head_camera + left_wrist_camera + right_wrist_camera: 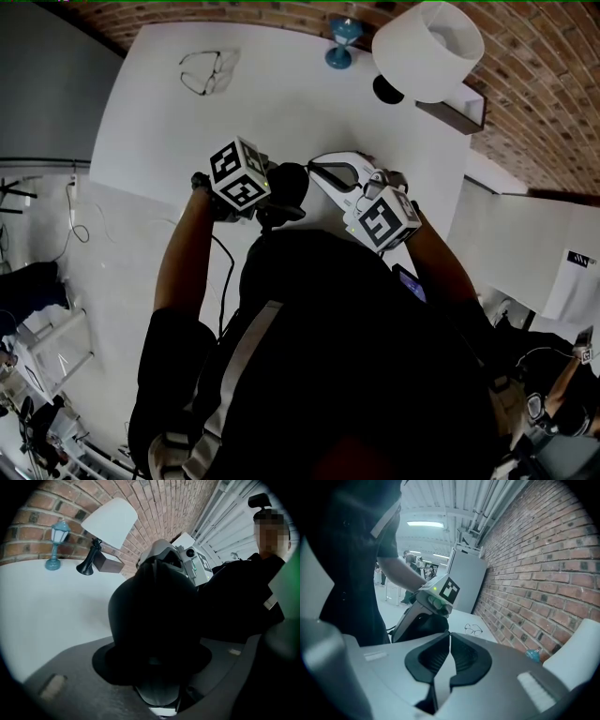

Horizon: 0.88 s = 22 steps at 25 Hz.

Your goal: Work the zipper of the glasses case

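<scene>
The left claw (157, 637) clamps the black glasses case (154, 602), whose rounded body fills the gap between the jaws. The right claw (449, 633) is pressed together at the tips, just beside the case (no zipper pull shows between them). The likely risk is that a tug off the zipper's line twists the case loose from the left claw. Both claws tilt slightly downward, close together before the person's chest. The forearms angle inward, and the white table (281, 103) lies beyond the claws.
</scene>
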Each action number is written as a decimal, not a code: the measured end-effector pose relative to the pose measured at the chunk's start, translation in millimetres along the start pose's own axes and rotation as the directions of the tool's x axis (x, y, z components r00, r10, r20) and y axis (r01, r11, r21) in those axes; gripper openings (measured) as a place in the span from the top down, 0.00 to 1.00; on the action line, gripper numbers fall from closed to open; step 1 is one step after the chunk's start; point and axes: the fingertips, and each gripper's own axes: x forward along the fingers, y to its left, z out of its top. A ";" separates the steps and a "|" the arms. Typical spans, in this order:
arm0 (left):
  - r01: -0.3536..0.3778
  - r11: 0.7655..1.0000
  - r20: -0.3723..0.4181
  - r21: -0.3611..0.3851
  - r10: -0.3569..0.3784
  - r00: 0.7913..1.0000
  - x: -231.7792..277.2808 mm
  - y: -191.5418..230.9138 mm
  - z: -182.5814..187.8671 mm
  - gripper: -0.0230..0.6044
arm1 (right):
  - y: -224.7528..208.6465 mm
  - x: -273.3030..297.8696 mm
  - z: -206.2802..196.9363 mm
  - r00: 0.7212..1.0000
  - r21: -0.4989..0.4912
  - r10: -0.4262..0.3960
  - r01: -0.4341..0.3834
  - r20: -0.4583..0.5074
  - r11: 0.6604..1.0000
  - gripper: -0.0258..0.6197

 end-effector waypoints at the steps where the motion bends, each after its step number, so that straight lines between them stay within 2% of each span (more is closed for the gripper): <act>1: 0.003 1.000 -0.008 0.000 -0.003 1.000 1.2 -0.2 -1.0 0.57 | 0.6 -0.2 -0.8 1.000 -0.001 0.001 -0.001 -0.001 1.000 0.94; 11: -0.002 0.999 -0.151 0.038 0.008 0.988 6.0 2.0 -19.2 0.57 | 11.1 2.3 -4.4 0.998 -0.041 0.058 -0.058 -0.013 0.997 0.94; 17: 0.035 0.997 -0.304 0.065 -0.013 0.953 11.5 1.4 -42.0 0.57 | 21.1 9.5 -6.7 0.995 -0.124 0.087 -0.092 -0.041 0.988 0.94; 22: 0.066 0.996 -0.266 0.060 -0.047 0.963 14.3 -1.9 -38.4 0.56 | 21.4 7.3 -8.3 0.995 -0.084 0.090 -0.093 -0.032 0.992 0.95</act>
